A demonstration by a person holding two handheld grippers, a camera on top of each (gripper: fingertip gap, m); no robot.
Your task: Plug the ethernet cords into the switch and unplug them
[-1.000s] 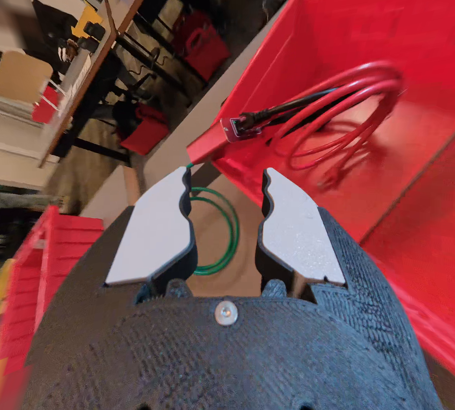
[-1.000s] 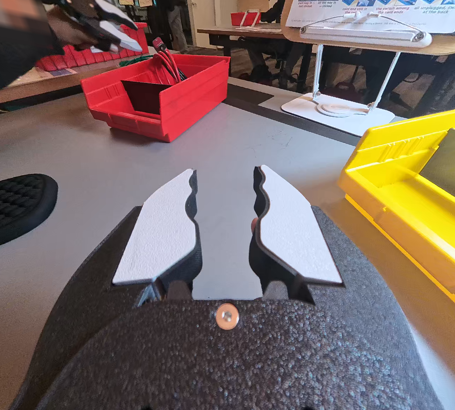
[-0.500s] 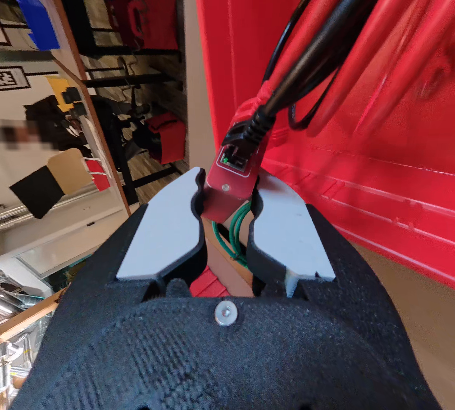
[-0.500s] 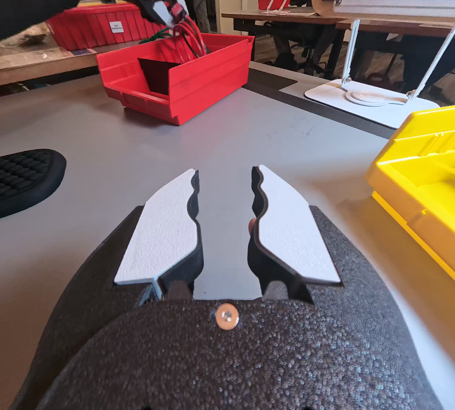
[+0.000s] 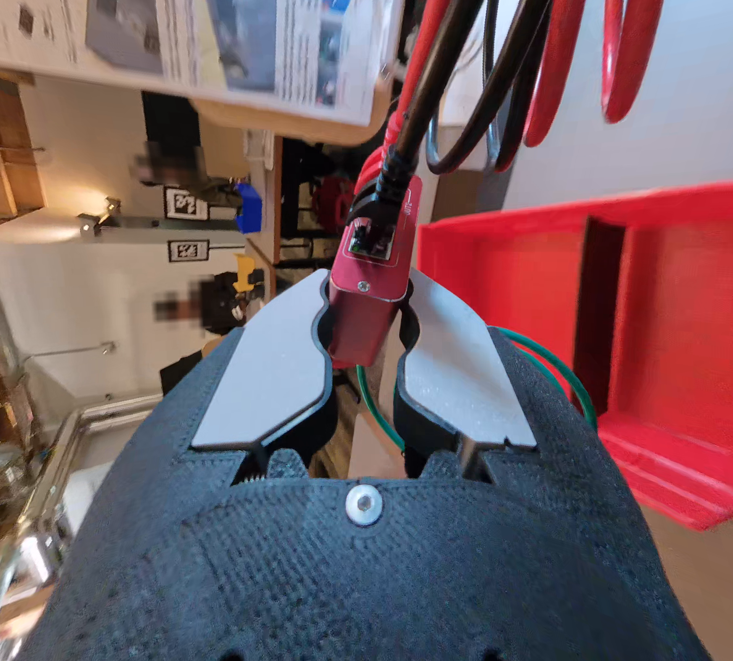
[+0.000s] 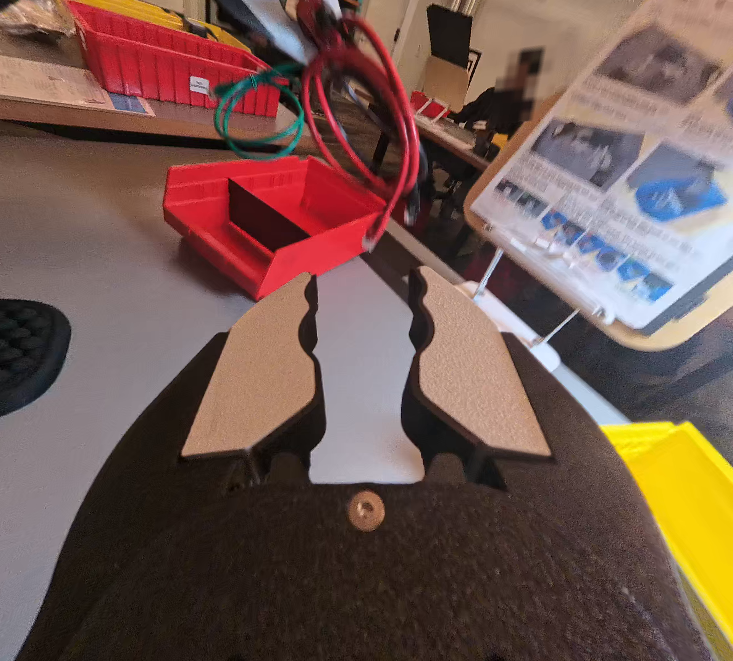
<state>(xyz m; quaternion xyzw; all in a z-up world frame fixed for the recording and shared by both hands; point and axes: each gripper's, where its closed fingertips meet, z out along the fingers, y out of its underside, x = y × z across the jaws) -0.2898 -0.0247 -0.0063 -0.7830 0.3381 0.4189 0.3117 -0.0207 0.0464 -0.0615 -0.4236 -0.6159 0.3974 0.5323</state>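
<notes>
The left gripper [image 5: 367,309] clamps its two grey-faced fingers on the sides of a small red metal box-shaped switch [image 5: 367,309], holding it in the air with its port face pointing away from the camera. A black ethernet cord [image 5: 432,59] is plugged into that port face, and beside it a glossy red ethernet cord [image 5: 571,47] hangs in loops; a thin green cord [image 5: 555,368] curls behind the right finger. In the right wrist view the same bundle dangles above an open red plastic bin [image 6: 333,245] that sits on the flat grey table [image 6: 111,237], the green loops [image 6: 258,118] to the left of the red loops [image 6: 396,118].

The right gripper [image 6: 363,297] hovers low over the table with its jaws parted and nothing between them. A yellow plastic bin [image 6: 682,503] lies to its right, and a tilted wooden board with printed picture sheets [image 6: 618,190] stands on a white base beyond it. A second long red ribbed bin [image 6: 158,63] rests on a farther wooden table.
</notes>
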